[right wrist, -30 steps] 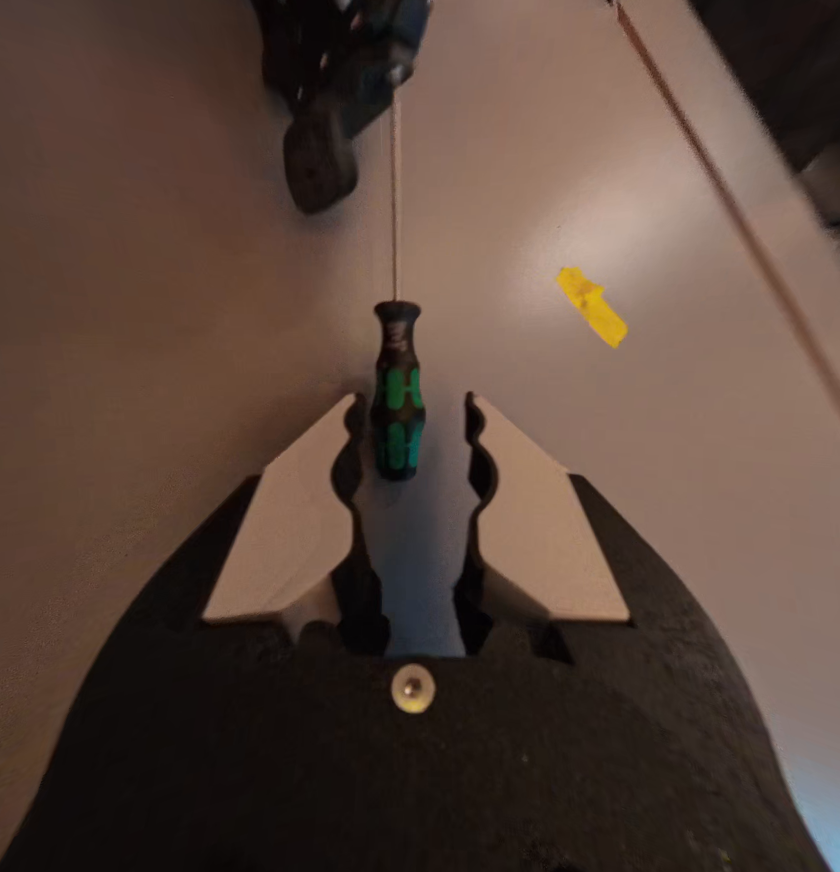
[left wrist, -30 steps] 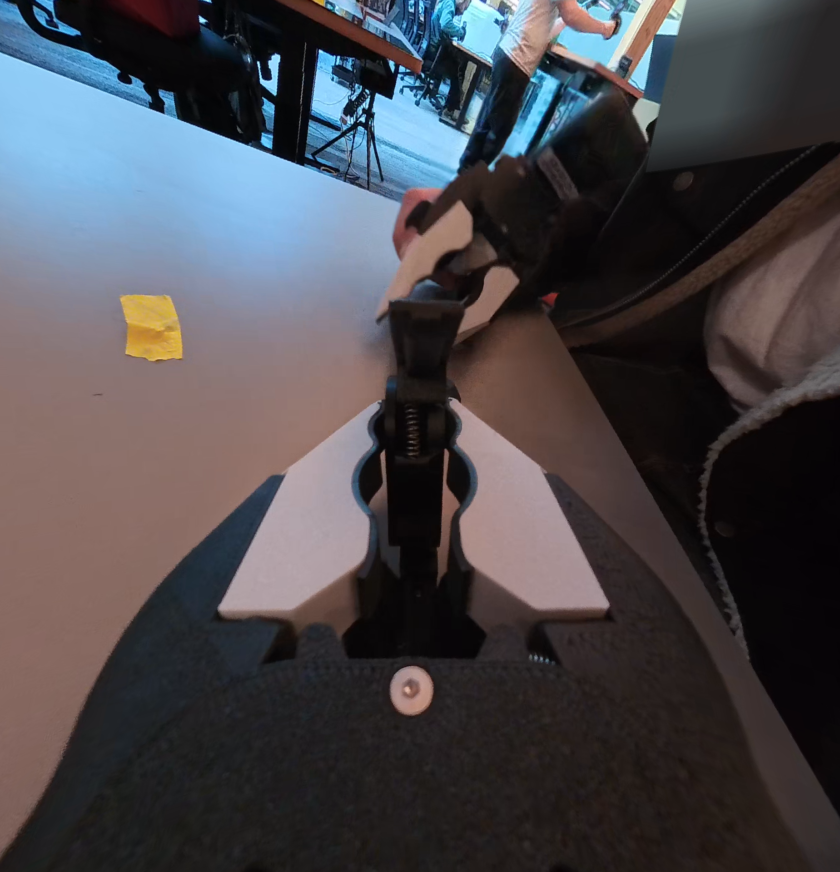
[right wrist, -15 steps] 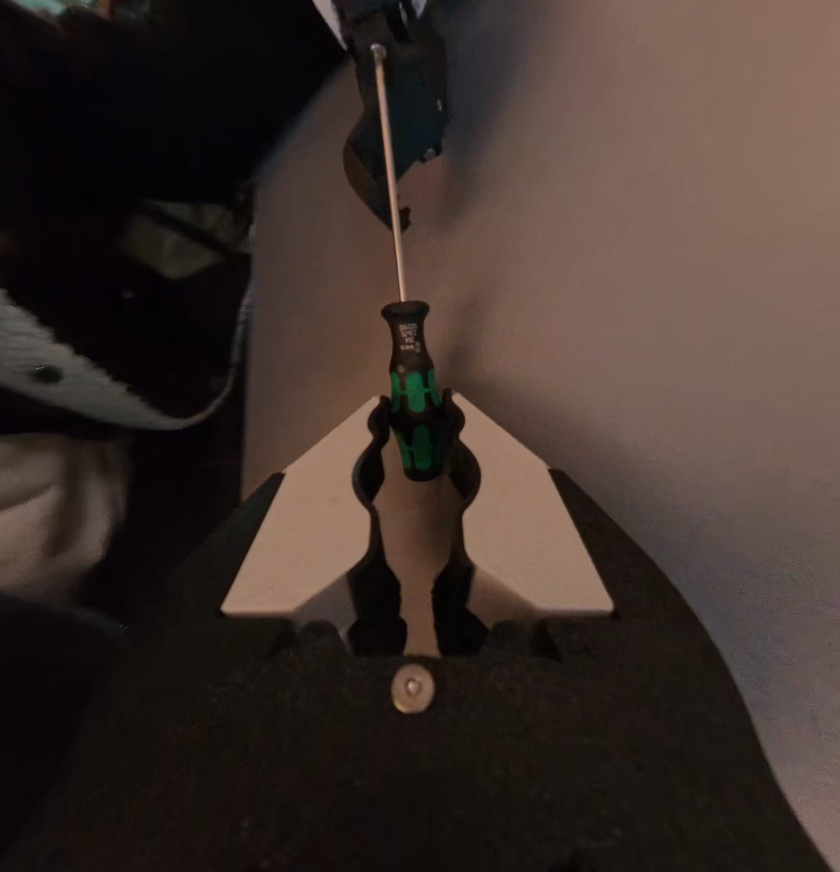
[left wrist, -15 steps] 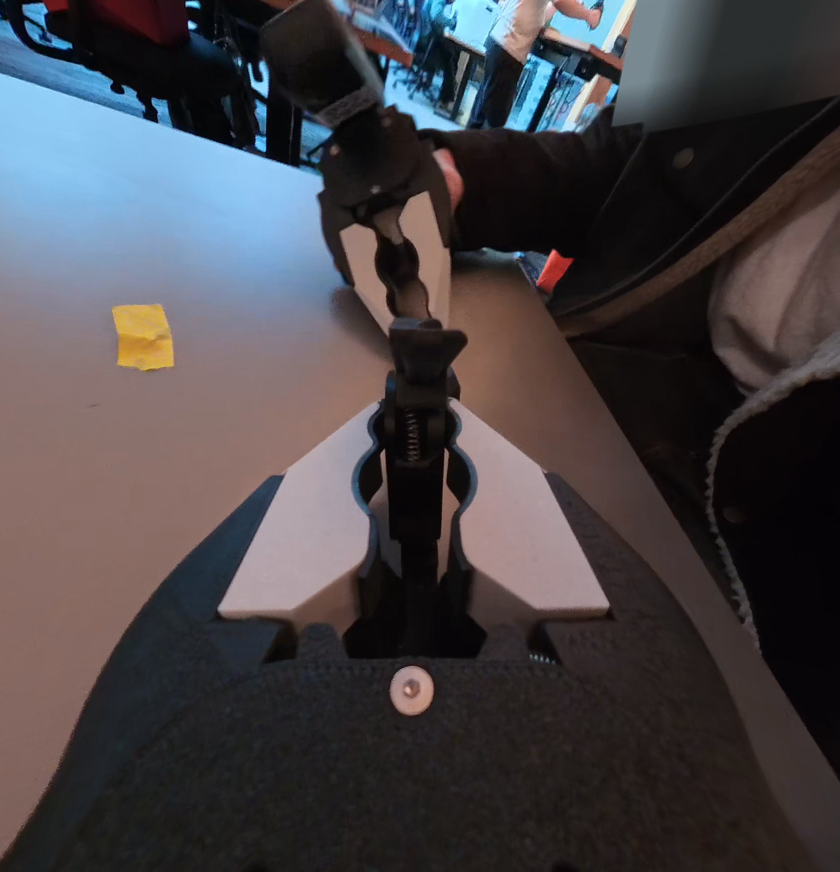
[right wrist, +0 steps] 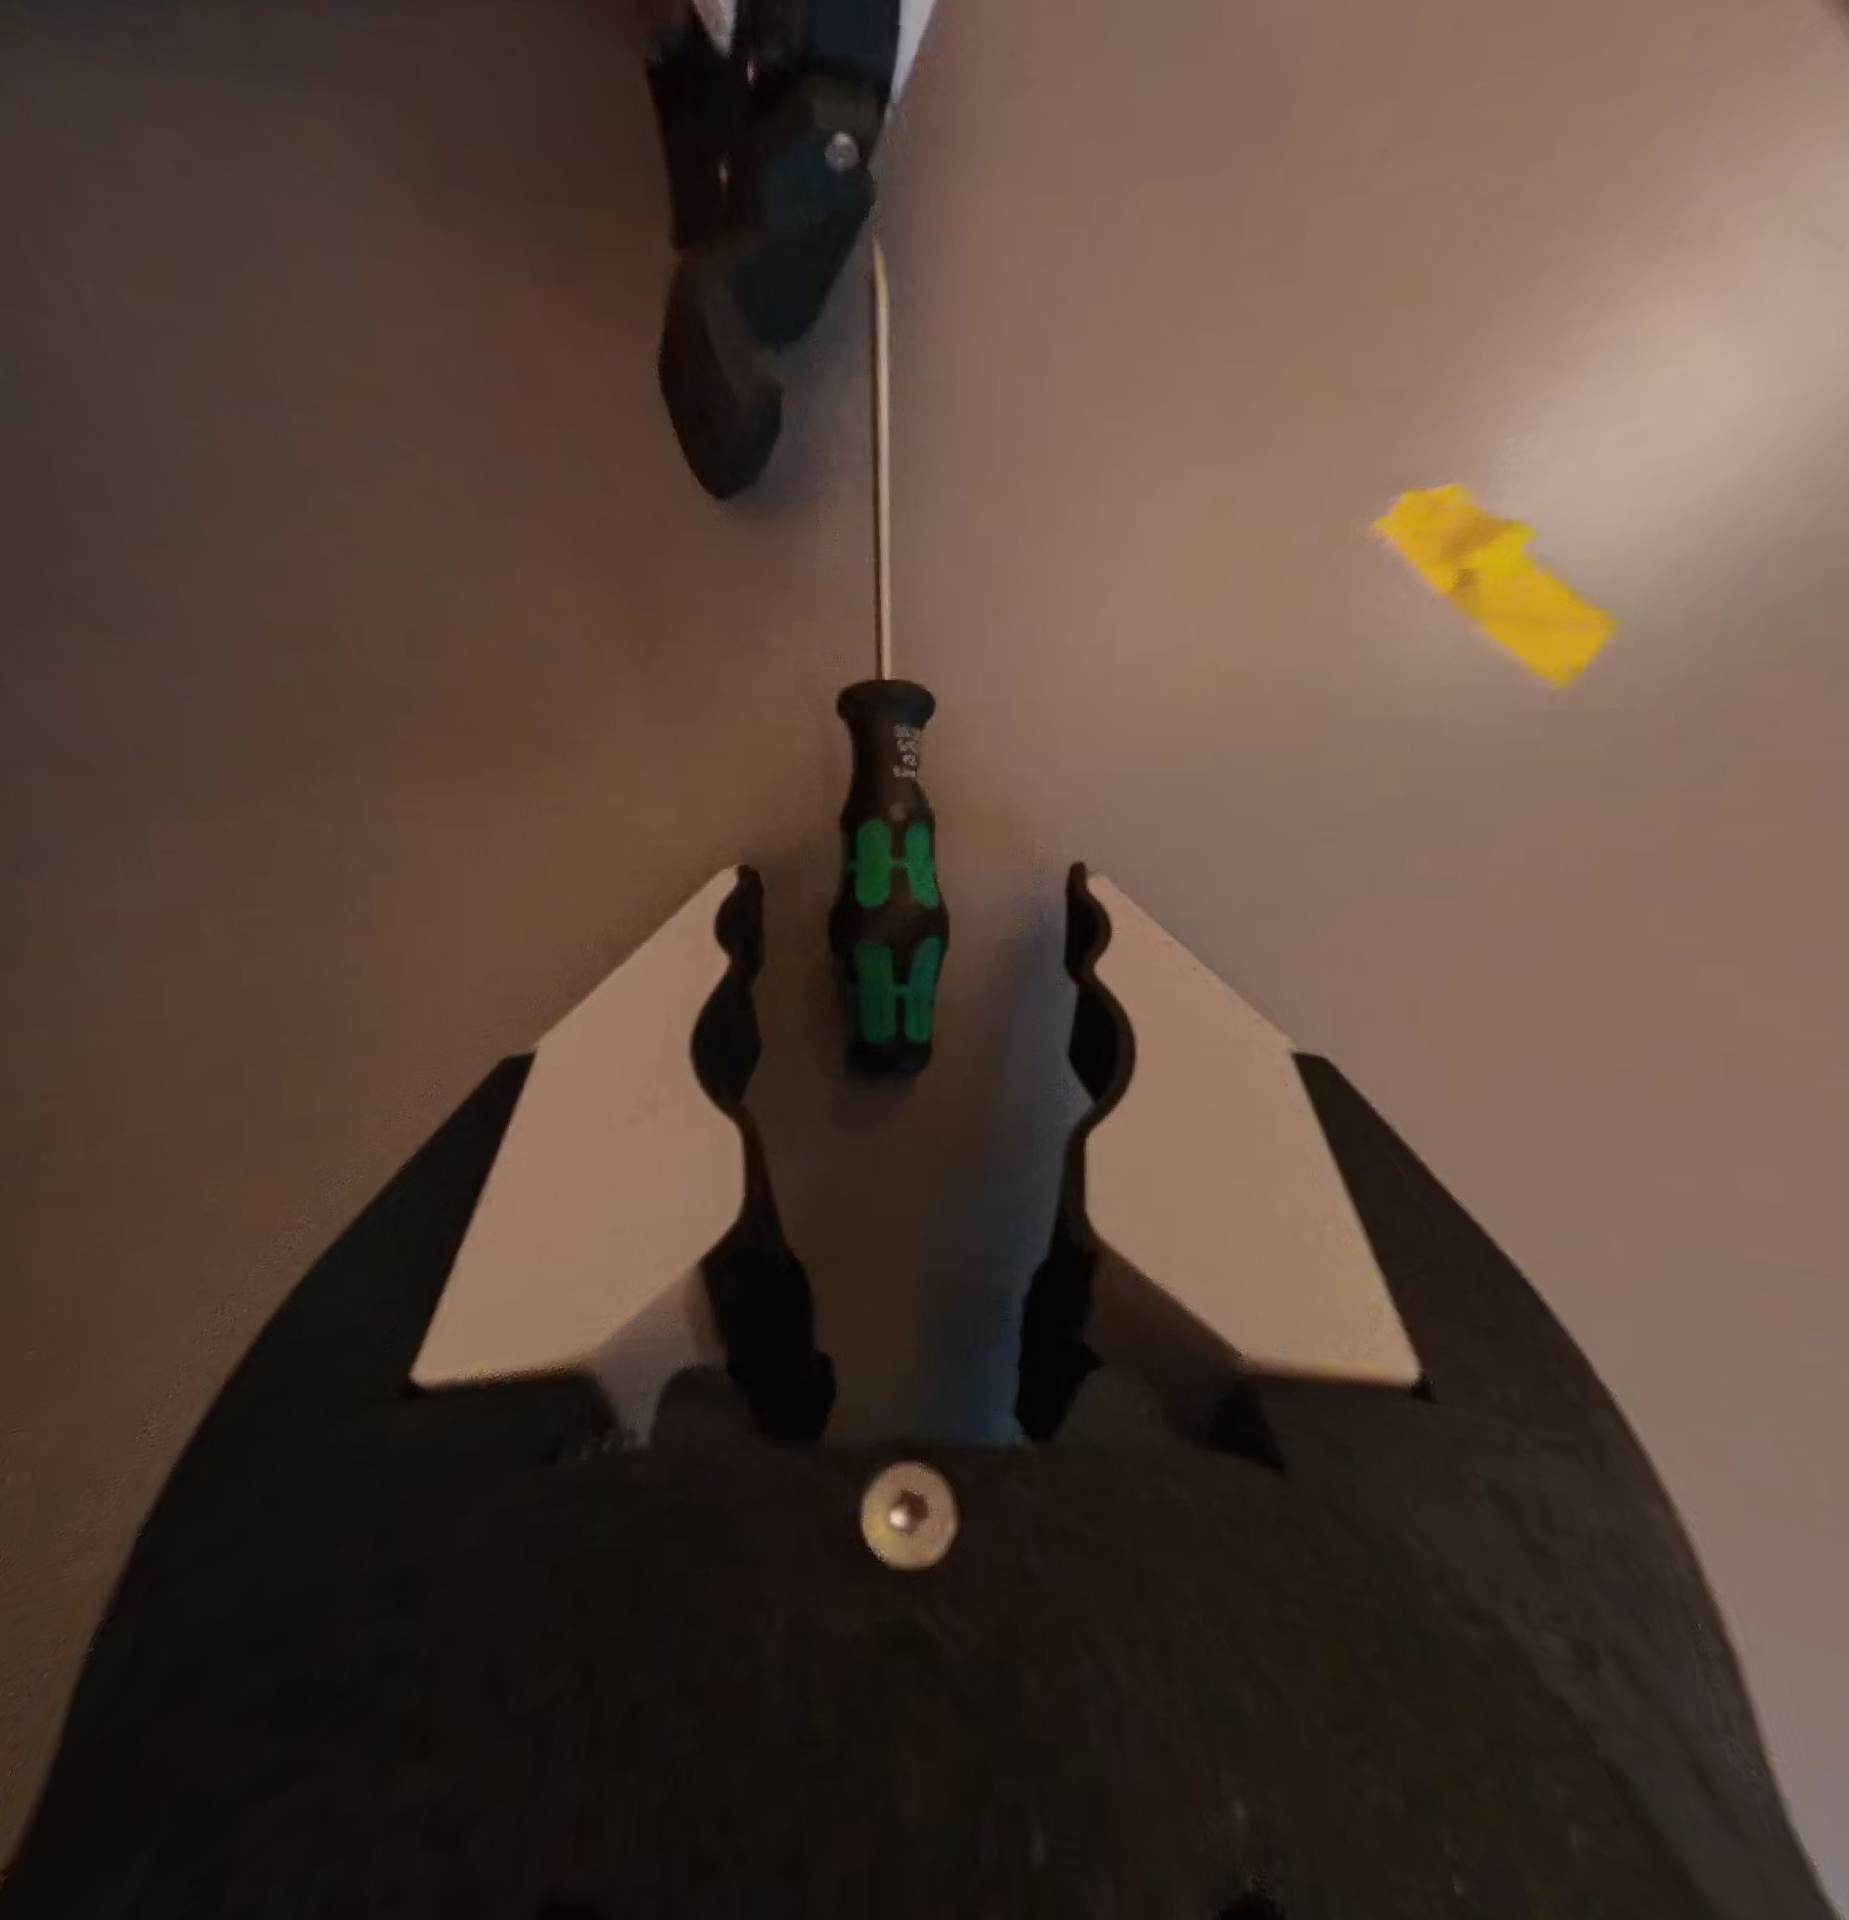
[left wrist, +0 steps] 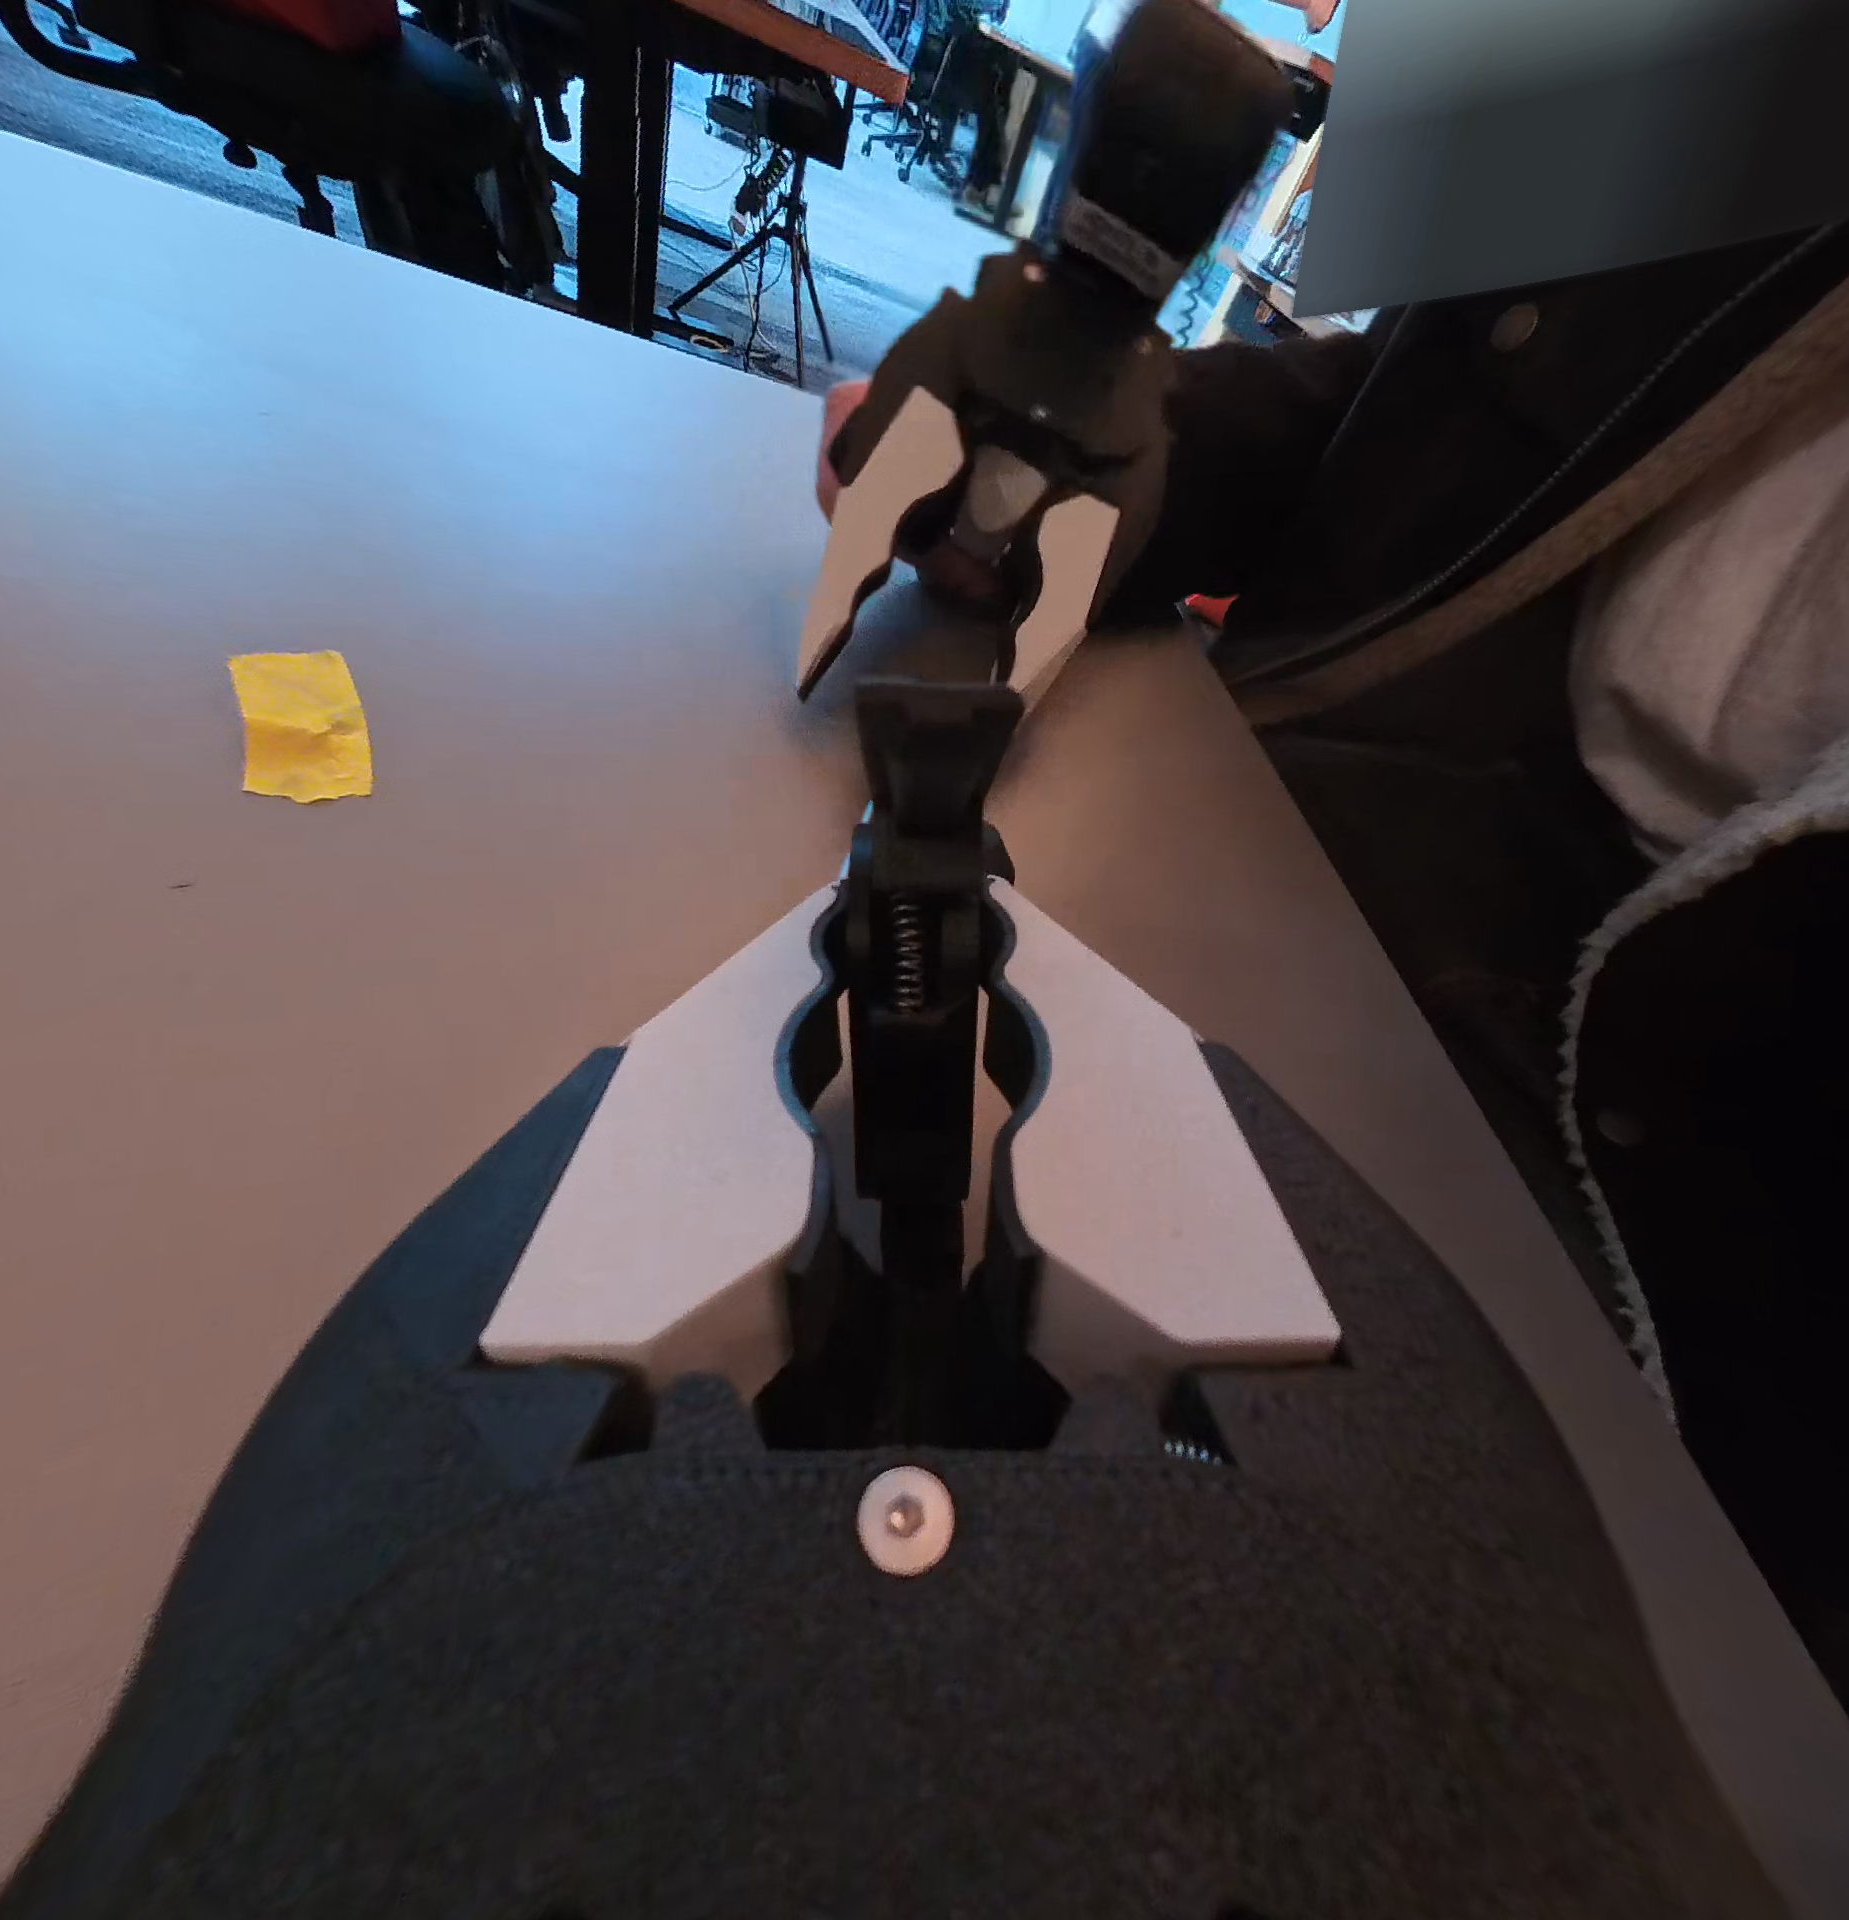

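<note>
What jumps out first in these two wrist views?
The left gripper is shut on a black spring clamp that points at the right gripper. In the right wrist view, a green-and-black screwdriver sits between the right gripper's open jaws. A yellow tape scrap stands out on the grey table.

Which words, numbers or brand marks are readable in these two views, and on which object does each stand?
On the screwdriver, black upper handle: small white print, too blurred to read.
On the white sticker on the right gripper: print too blurred to read.
On the yellow tape: no writing.
Nothing can be quoted.
</note>
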